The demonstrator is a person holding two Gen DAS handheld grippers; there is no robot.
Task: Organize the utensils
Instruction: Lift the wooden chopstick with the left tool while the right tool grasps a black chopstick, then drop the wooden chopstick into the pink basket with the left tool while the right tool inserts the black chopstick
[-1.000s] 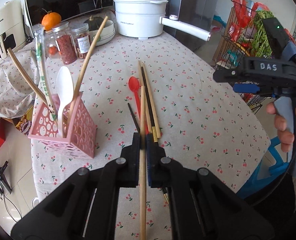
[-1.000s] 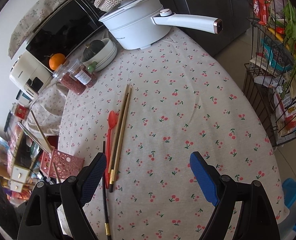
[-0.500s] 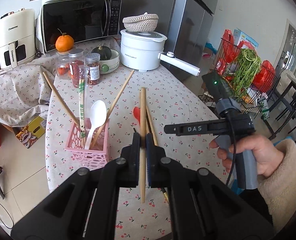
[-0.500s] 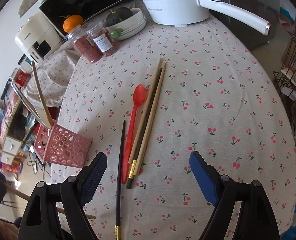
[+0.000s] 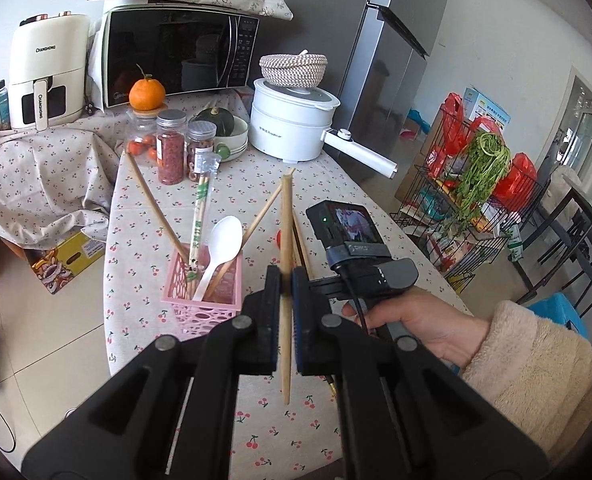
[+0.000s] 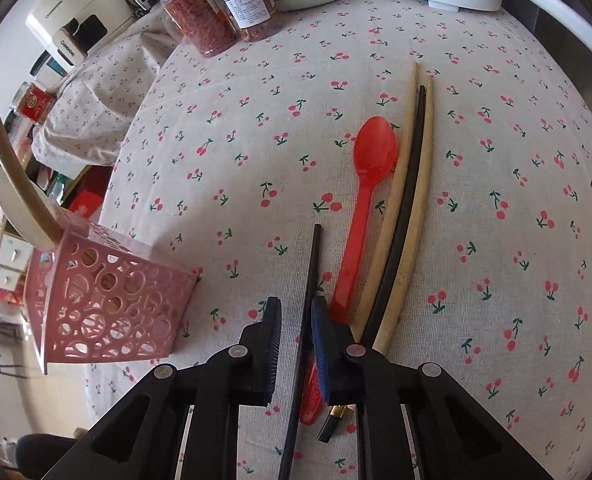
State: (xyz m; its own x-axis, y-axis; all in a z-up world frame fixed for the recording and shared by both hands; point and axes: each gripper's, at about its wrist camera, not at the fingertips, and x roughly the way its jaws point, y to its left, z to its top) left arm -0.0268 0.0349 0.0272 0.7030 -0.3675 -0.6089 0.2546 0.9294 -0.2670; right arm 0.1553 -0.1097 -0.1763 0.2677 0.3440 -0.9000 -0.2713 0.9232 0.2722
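Left claw [image 5: 284, 312] is clamped on a wooden chopstick [image 5: 285, 264], raised above the counter [image 5: 256, 432]. Right claw [image 6: 296, 344], its jaws just closing, straddles a black chopstick [image 6: 311, 280] on the counter; a hand [image 5: 416, 324] grips its handle.

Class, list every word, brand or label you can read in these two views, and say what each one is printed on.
"CHANGHONG": front of the white air fryer, and again on its handle.
Pot brand: too small to read.
Jar labels, chopstick wrapper print, box text, microwave logo: blurred or too small.
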